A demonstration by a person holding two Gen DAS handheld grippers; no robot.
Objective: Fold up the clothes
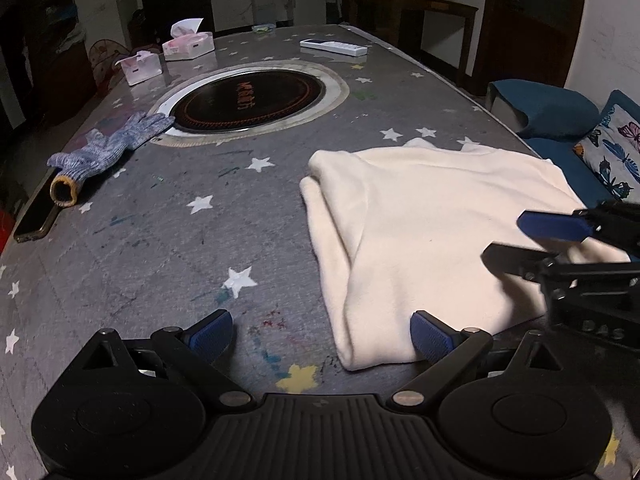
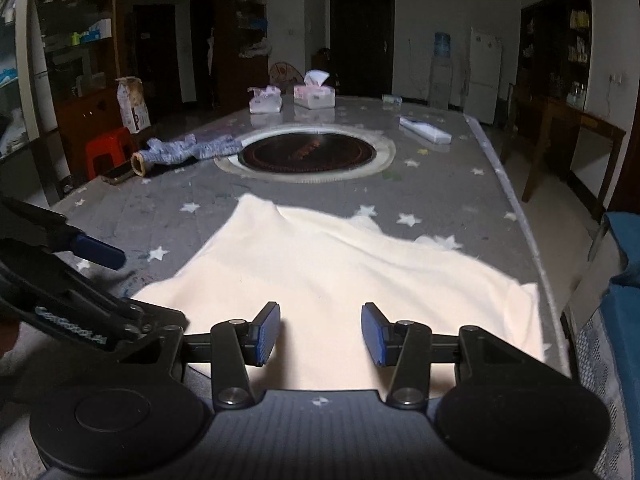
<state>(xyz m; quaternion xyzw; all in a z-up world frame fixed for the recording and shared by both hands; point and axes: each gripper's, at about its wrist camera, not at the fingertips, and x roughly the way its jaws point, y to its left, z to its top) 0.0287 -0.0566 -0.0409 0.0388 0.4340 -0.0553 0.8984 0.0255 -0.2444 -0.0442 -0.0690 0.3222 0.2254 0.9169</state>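
The cream garment (image 1: 432,216) lies folded on the near right part of the table (image 1: 168,240), its layered fold edge facing left and its right side reaching close to the table's right edge; the surface is largely flat, with slight ripples along the far edge, as the right wrist view (image 2: 340,264) confirms.

The left gripper (image 1: 322,334) stands wide, holding nothing; its right pad sits against the garment's near left corner, its left pad over bare table; whether the right pad presses the cloth cannot be told. The right gripper (image 2: 320,332) is likewise parted, moderately wide, and empty; both pads hover over the garment's near portion; contact with the cloth cannot be told. In the left wrist view the right gripper (image 1: 520,240) enters from the right over the garment's right edge.

The table is covered in grey, star-patterned material; a round dark hotplate (image 1: 248,100) is set into its centre. A blue-grey knitted glove (image 1: 108,148) lies left of the hotplate, its cuff towards the near left; a dark phone (image 1: 36,216) lies just beside the cuff at the table's left edge. Two tissue packs (image 1: 188,44) stand at the far left; a white remote control (image 1: 334,47) lies at the far right. A blue seat (image 1: 548,108) with a butterfly-print cushion (image 1: 616,152) stands beyond the table's right edge.
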